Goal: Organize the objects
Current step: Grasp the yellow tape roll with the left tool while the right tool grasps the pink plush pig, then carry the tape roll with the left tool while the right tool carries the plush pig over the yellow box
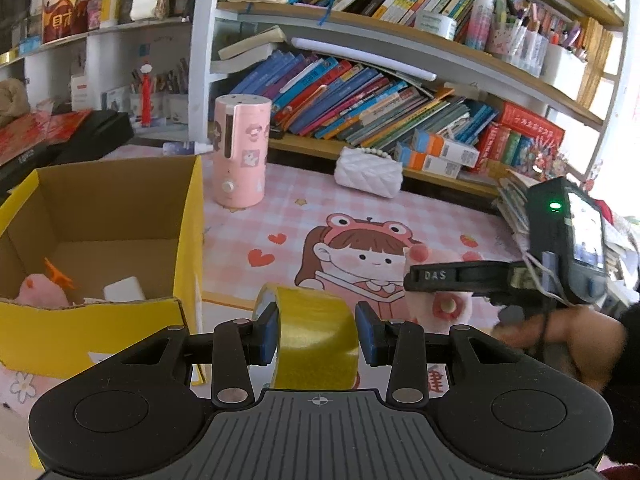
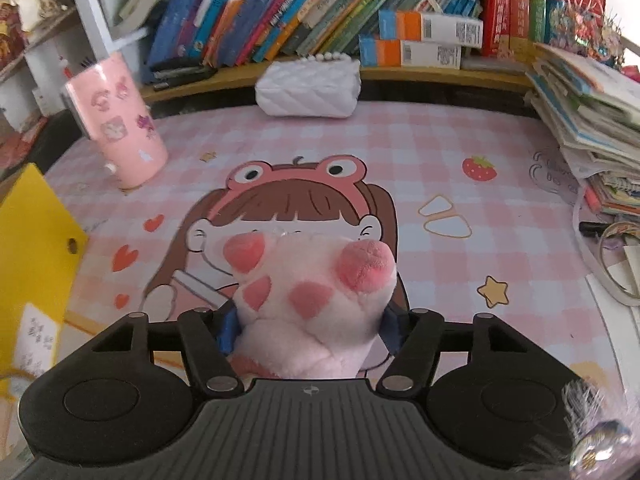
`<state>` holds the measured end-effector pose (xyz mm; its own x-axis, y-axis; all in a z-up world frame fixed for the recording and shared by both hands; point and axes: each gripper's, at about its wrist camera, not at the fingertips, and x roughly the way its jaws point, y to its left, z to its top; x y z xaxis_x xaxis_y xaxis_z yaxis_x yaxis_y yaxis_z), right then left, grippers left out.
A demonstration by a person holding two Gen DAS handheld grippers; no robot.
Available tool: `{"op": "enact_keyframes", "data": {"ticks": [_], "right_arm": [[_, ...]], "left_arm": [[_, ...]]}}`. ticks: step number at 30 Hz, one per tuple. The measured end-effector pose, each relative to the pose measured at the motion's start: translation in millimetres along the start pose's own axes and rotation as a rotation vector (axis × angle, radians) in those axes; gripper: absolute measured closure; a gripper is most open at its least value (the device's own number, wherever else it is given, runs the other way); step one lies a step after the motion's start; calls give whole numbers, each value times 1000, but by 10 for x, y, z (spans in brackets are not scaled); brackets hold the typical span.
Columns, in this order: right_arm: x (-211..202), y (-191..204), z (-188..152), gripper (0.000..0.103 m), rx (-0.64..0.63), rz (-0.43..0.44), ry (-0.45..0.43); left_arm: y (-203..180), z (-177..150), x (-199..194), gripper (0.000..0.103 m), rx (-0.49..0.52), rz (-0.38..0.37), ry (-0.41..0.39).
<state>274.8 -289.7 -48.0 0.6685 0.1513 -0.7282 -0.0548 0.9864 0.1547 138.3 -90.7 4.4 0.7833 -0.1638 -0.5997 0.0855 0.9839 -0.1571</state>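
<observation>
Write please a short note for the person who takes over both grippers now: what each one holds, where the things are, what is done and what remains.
Left gripper: jaws around the yellow tape roll, lifted, beside the yellow cardboard box.
Right gripper: jaws shut on the pink plush paw, above the pink mat.
Done: a pink soft item and a white block already lie in the box.
Left: put tape and paw in the box. White quilted purse and pink cylinder are on the mat.

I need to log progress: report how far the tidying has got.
Done: the box already holds a pink plush, an orange clip and a white block.
In hand: the left gripper grips the tape roll; the right gripper grips the paw plush.
Left: both go in the box; the white purse and pink tumbler sit on the mat.
</observation>
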Motion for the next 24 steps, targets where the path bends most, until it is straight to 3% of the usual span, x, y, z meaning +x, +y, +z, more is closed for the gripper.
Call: {"op": "enact_keyframes", "data": {"ticks": [14,24], "right_arm": [[-1010,413,-537,40,-44,-6,-96],[-1289,903,-986,40,-75,-21,-57]], "left_arm": [[263,-124,-310,65,14,-114,-34],[733,-405,-676,65,-51,-126,-12]]}}
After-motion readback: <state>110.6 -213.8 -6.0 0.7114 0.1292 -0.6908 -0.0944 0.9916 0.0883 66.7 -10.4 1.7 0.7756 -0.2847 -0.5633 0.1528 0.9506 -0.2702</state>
